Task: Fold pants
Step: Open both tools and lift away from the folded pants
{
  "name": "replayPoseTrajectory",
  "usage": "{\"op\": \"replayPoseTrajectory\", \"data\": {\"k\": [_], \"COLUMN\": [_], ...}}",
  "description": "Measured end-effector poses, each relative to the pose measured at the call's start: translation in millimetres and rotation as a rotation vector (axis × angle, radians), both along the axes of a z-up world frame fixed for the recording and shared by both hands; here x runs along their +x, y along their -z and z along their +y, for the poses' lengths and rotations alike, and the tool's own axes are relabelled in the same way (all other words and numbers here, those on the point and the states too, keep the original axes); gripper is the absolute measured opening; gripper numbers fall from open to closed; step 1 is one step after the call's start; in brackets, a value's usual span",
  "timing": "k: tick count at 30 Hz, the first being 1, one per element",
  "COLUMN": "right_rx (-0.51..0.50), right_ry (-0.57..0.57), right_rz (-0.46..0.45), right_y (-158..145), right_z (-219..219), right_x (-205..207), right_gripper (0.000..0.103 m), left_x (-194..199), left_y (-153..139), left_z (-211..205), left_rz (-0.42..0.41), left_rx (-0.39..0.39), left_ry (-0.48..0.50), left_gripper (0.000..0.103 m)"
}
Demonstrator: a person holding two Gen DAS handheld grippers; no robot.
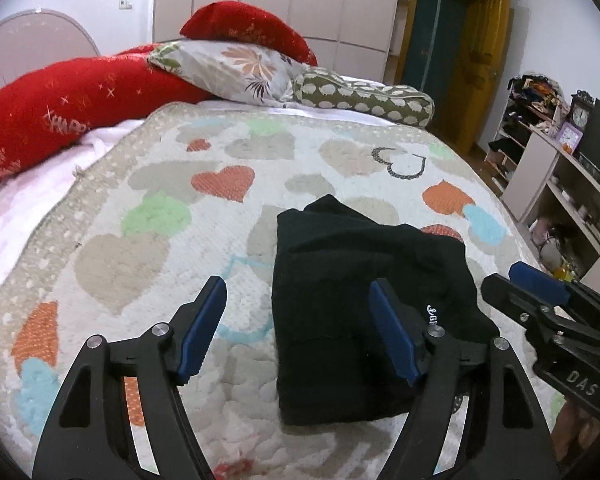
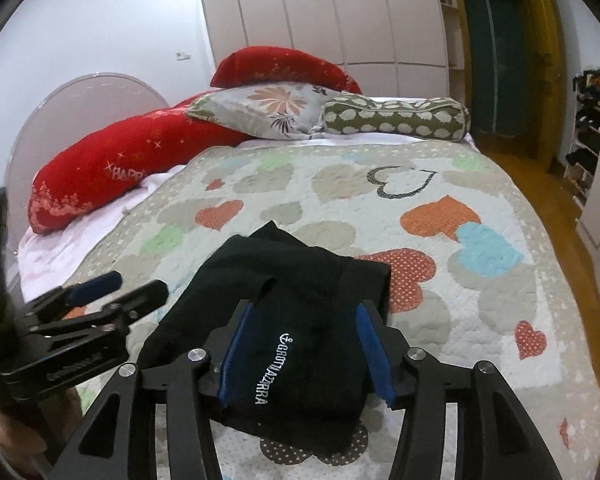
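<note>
pants (image 1: 340, 280): near edge behind gripper arms, logo half-covered | shelf (image 1: 540, 152): items too small to tell

Both fisheye views look forward and downward along their own black, blue-padded fingers, close above a heart-patterned quilted bedspread (image 1: 236, 200), facing the headboard. The left wrist view sits left of the folded black pants (image 1: 340, 280), which lie at its lower centre; the right wrist view sits directly over them. Both share the red pillows (image 2: 132, 168) and white wardrobe (image 2: 340, 20).

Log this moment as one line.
pants: folded on quilt | left tongs: open, empty | right tongs: open, above pants
</note>
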State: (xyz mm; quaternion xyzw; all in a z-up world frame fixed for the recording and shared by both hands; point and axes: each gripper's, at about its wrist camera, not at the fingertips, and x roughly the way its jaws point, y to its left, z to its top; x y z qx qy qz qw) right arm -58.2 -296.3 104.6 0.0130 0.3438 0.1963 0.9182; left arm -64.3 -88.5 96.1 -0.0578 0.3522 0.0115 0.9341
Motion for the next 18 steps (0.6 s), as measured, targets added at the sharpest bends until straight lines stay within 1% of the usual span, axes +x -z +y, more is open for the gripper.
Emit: {"op": "replayPoseTrajectory", "data": {"k": [2, 5, 10, 18], "right_rx": [0.012, 0.014, 0.001, 0.006], "right_ry": [0.008, 0.019, 0.031, 0.038], "right_rz": [0.013, 0.018, 0.006, -0.003], "right_y": [1, 2, -2, -5], "right_z": [-1, -2, -1, -3], "right_x": [-1, -3, -8, -12], "right_gripper": [0.055, 0.056, 0.058, 0.062], "left_x": [-4, -10, -16, -23], "left_y": [-3, -6, -8, -13], "left_z": [2, 4, 3, 1], "left_rz": [-0.004, -0.013, -0.007, -0.032], "left_rx": [0.003, 0.009, 0.031, 0.028], "left_ry": [-0.007, -0.017, -0.010, -0.010], "left_gripper": [0.074, 0.074, 0.074, 0.074]}}
